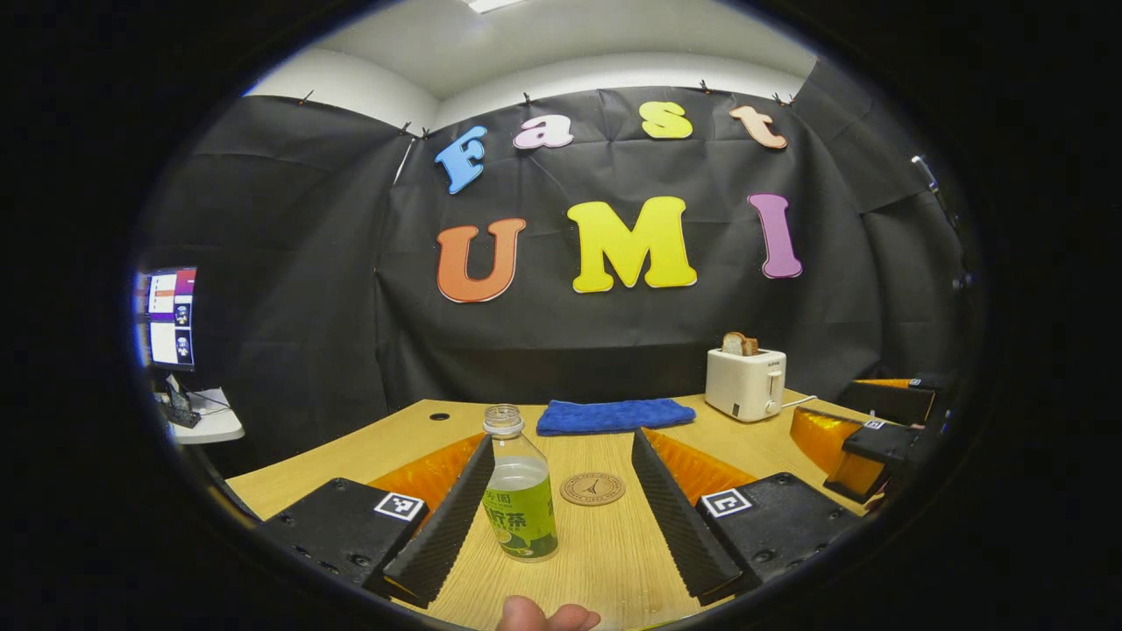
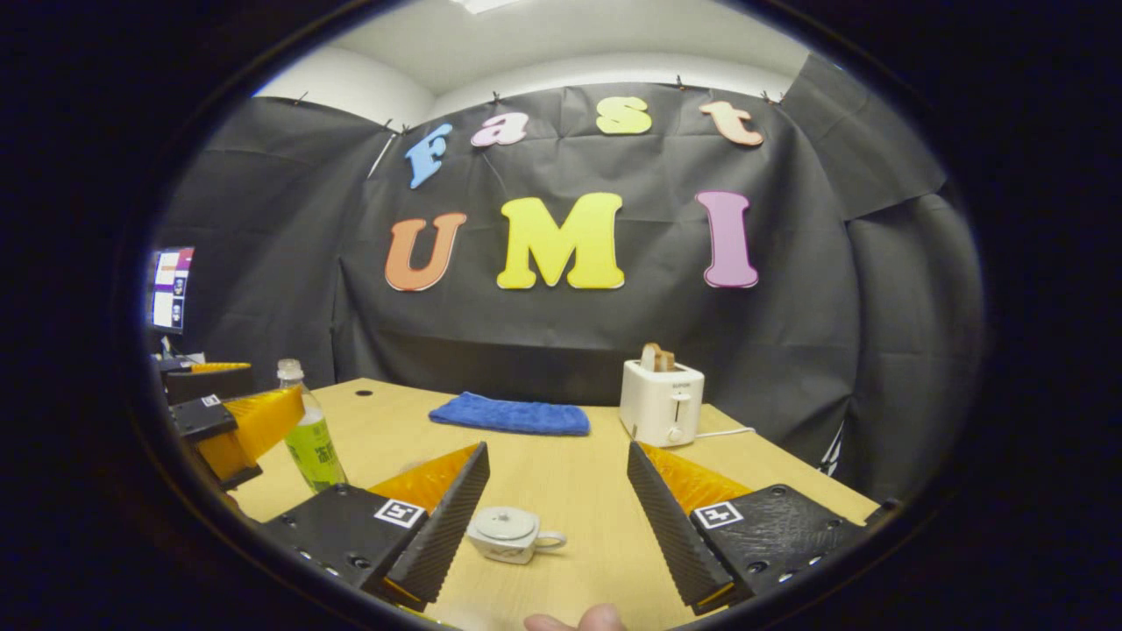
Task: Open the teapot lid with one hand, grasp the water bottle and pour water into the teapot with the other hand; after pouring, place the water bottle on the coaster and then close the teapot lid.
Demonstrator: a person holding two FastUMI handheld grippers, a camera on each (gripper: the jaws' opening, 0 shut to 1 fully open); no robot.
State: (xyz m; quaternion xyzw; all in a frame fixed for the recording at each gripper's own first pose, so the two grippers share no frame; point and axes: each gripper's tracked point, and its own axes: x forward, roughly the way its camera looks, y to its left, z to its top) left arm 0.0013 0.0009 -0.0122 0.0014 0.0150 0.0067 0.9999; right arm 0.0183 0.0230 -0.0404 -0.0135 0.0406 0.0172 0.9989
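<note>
- The left gripper hangs low over the light wooden table with its jaws wide apart and nothing between them pressed.
- The clear plastic water bottle with a green label stands upright and uncapped just beside the left finger of that gripper, inside the gap; whether it touches the finger is unclear.
- The round brown coaster lies flat on the table between the two fingers, a little beyond and to the right of the bottle.
- The right gripper also has its jaws spread apart, empty.
- The small pale grey teapot with its lid on sits on the table between those fingers, nearer the left one, handle pointing right.
- In the right gripper view the bottle stands at the far left, close by the other gripper.
- A folded blue cloth and a white toaster holding bread rest at the table's far edge.
</note>
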